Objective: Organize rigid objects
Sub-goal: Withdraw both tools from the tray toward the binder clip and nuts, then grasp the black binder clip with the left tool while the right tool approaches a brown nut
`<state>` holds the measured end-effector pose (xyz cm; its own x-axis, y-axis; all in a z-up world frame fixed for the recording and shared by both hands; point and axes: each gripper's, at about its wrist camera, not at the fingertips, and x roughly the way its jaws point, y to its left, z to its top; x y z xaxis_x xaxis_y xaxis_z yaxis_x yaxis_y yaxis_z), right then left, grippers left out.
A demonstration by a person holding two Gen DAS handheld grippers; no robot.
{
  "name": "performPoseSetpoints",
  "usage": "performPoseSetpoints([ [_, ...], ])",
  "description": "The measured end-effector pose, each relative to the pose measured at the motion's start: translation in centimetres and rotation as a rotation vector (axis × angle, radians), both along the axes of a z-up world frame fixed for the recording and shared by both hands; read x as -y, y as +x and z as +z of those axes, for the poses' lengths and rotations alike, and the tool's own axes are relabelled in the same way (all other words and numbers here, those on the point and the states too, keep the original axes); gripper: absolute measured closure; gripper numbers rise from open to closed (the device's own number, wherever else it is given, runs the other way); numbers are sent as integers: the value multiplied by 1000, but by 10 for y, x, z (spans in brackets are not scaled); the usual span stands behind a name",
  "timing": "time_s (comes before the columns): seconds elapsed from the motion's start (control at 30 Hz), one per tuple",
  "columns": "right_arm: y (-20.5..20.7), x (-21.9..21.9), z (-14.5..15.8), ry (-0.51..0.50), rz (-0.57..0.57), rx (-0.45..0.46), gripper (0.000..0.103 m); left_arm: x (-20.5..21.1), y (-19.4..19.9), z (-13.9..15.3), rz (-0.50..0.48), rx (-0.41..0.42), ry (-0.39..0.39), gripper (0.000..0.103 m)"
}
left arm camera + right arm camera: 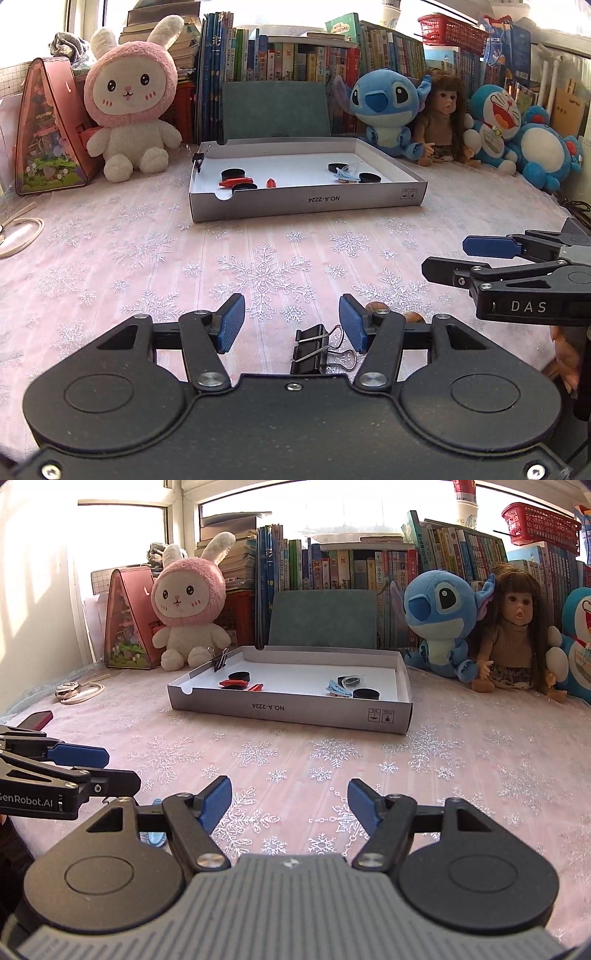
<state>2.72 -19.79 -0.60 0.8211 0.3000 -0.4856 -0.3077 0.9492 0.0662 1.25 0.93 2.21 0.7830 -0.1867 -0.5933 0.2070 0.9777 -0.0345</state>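
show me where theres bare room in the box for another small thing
The white floor in the middle of the box is bare, between the red clips on one side and the blue clip with black caps on the other. Those two ends are crowded.

Sunlit window (122, 528) behind book row (369, 565); snowflake tablecloth (332, 760).

Place: a home, likely a child's room
Toys: rabbit plush (129, 107), blue plush (384, 107), doll (441, 114)
Backdrop: row of books (295, 61) under a sunlit window (332, 506)
Bench: snowflake cloth (266, 258)
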Motion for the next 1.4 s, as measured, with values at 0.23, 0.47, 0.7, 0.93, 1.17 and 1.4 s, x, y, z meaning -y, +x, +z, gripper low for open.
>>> performPoseSetpoints([
  [0.23,-9,-5,-4,-1,7,-7,23,0,-14,-2,-21,-15,-9,49],
  [0.47,-17,-14,-10,-21,29,-13,23,-1,-19,-14,-12,-48,3,49],
  [0.7,-23,-20,-10,-38,39,4,22,-6,-22,-20,22,-48,31,49],
  [0.93,-27,-26,-8,-49,59,19,22,-12,-20,-21,43,-40,41,48],
  [1.17,-32,-33,-11,-68,70,29,23,-20,-17,-22,76,-29,72,45],
  [1.4,-34,-41,-15,-84,89,24,27,-29,-13,-24,102,-27,73,41],
])
